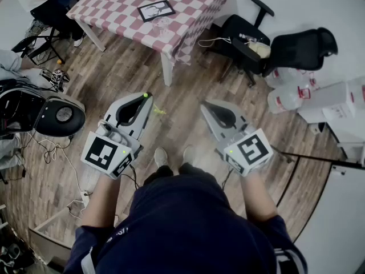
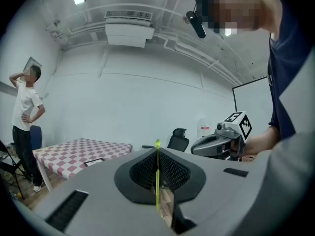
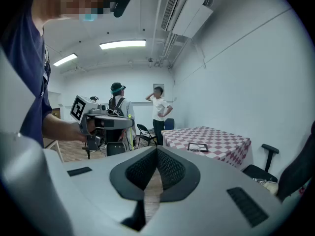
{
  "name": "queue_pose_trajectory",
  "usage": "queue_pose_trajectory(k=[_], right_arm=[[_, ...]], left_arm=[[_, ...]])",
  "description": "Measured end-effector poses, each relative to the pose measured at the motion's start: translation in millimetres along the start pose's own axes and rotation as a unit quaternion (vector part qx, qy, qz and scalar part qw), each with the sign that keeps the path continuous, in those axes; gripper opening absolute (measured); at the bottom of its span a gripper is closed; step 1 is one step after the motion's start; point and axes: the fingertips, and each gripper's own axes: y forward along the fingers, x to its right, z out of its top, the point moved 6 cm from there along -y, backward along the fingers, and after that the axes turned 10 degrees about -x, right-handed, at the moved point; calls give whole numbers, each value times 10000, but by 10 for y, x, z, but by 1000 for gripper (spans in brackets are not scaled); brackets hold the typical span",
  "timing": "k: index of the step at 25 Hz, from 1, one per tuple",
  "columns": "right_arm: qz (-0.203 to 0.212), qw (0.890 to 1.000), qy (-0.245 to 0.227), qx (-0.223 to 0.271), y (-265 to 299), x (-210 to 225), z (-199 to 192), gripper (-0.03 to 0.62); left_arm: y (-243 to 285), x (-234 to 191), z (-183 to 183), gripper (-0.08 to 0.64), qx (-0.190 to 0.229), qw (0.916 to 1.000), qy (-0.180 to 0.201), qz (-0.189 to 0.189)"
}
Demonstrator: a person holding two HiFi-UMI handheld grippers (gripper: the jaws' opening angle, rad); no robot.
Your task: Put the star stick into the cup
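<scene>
The left gripper [image 2: 157, 150] has its jaws clamped on the thin green star stick [image 2: 157, 173]. The jaws of the right gripper [image 3: 156, 152] are together, with nothing between them.

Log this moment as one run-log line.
left gripper: shut on star stick | right gripper: shut, empty | checkered table: ahead, out of reach | phase: carrying
</scene>
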Motion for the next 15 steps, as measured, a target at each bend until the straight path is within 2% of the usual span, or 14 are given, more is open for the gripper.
queue_pose_trajectory(k=[15], right_arm=[[109, 9995, -108, 284, -459, 545, -173, 17]], left_arm=[[453, 552, 242, 31, -24, 9996, 199, 209]])
